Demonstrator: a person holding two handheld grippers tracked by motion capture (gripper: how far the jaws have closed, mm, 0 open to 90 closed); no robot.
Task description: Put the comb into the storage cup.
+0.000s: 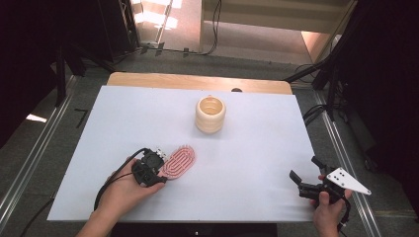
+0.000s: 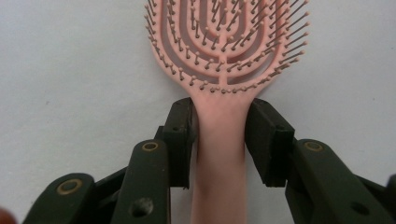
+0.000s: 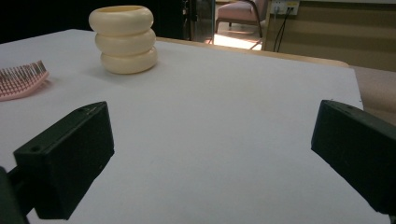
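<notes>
Left claw [image 2: 219, 140] grips pink hairbrush [image 2: 224, 51] handle.

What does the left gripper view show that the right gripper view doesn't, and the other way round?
Left gripper view alone: the brush handle clamped between the left tongs, and each bristle up close. Right gripper view alone: the cream ringed cup, the table's far edge, the room behind, and the right tongs standing wide open over nothing. Both: the pink hairbrush and the white tabletop.
</notes>
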